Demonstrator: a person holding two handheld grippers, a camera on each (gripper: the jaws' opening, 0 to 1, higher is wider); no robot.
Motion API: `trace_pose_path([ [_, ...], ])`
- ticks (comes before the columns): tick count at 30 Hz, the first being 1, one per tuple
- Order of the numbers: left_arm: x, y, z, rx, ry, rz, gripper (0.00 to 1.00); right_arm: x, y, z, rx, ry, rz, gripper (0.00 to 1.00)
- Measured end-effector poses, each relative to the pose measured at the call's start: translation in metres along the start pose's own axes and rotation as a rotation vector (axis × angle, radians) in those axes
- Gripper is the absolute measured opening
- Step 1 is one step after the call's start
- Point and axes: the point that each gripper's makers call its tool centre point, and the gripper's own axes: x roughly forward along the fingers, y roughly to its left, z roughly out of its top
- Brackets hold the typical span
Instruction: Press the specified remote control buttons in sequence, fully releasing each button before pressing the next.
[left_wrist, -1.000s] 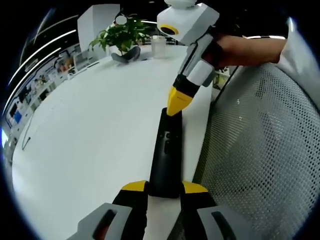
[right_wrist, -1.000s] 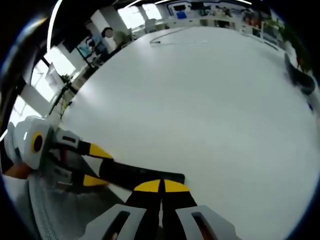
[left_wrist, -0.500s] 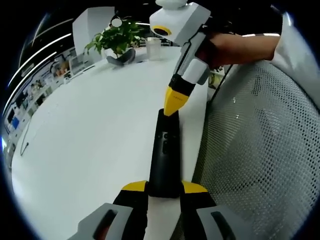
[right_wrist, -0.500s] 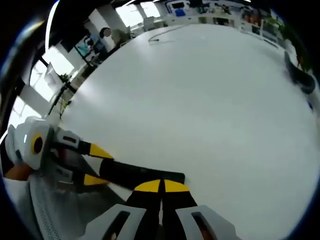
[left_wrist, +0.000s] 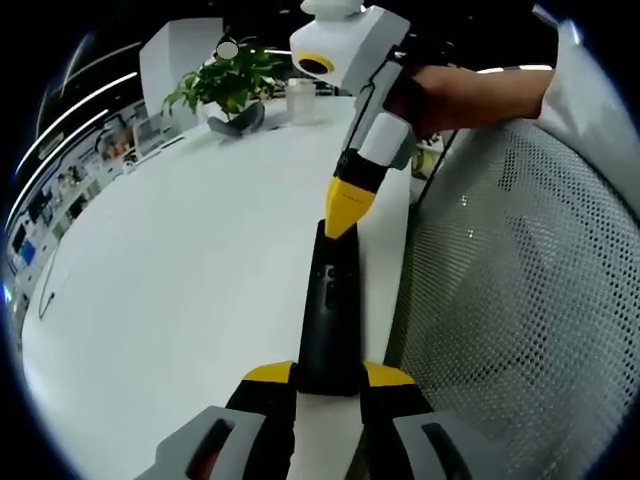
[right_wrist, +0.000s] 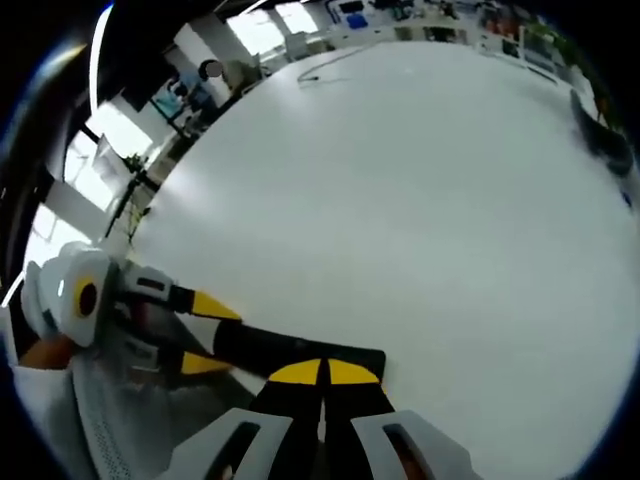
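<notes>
Two hand-held grippers work on one black remote (left_wrist: 330, 310), which lies along the near edge of the white counter (left_wrist: 180, 270).

Seen from the left gripper view, the left hand-held gripper (left_wrist: 330, 375) has its yellow-tipped jaws clamped on either side of the remote's near end. The remote runs straight away from the camera, with small buttons visible on its upper face. The right hand-held gripper (left_wrist: 345, 208) comes down from above with its yellow jaws pressed together into a single point, and that point sits at the remote's far end; whether it touches cannot be told. A person's hand (left_wrist: 440, 95) holds it. A grey mesh chair back (left_wrist: 520, 300) stands just beside the counter edge. A potted plant (left_wrist: 225, 85) and a cup (left_wrist: 300, 100) stand well apart at the far side.

Seen from the right gripper view, the right gripper's jaws (right_wrist: 322, 372) are closed together above the remote (right_wrist: 300, 352), and the left gripper (right_wrist: 205, 335) grips its other end.
</notes>
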Motion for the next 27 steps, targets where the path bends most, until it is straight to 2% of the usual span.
trace_pose_path([
  [7,0.0001,0.0,0.0001,-0.002,-0.005,-0.002,0.24,0.001,-0.0009,-0.0019,-0.051,0.013,-0.025,0.0],
  [20,0.0006,0.0007,-0.0001,-0.006,-0.01,-0.002,0.24,0.0015,-0.0028,-0.0018,-0.004,0.003,0.003,0.0],
  [27,0.0006,0.0008,0.0,-0.006,-0.011,-0.001,0.24,0.0017,-0.0019,-0.0017,-0.025,-0.001,-0.003,0.0],
])
